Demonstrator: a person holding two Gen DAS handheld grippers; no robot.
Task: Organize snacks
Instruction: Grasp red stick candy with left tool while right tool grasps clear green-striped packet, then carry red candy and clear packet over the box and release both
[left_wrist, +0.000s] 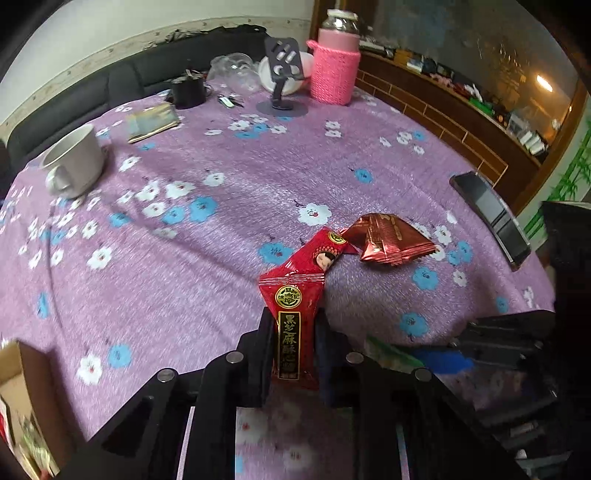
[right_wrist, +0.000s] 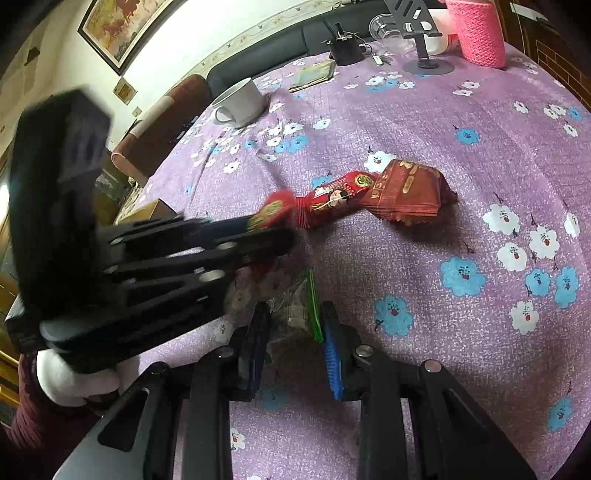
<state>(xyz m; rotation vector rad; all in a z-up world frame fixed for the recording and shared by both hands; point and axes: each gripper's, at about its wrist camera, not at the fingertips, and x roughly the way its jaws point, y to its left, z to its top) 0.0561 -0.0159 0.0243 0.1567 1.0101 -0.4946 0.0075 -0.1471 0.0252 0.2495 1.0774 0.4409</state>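
Observation:
My left gripper is shut on a red snack packet with a black and gold label, gripped by its near end. The packet's far end reaches a second red packet with a doll face on it, which lies on the purple flowered cloth. A dark red foil packet lies just beyond that one, touching it. My right gripper is shut on a clear packet with a green edge, close over the cloth. In the right wrist view, the left gripper comes in from the left with its red packet.
A white mug stands at the far left, and a flat booklet lies behind it. A pink knitted jar, a phone stand and a black pot stand at the back. A phone lies near the right edge. A cardboard box is at the lower left.

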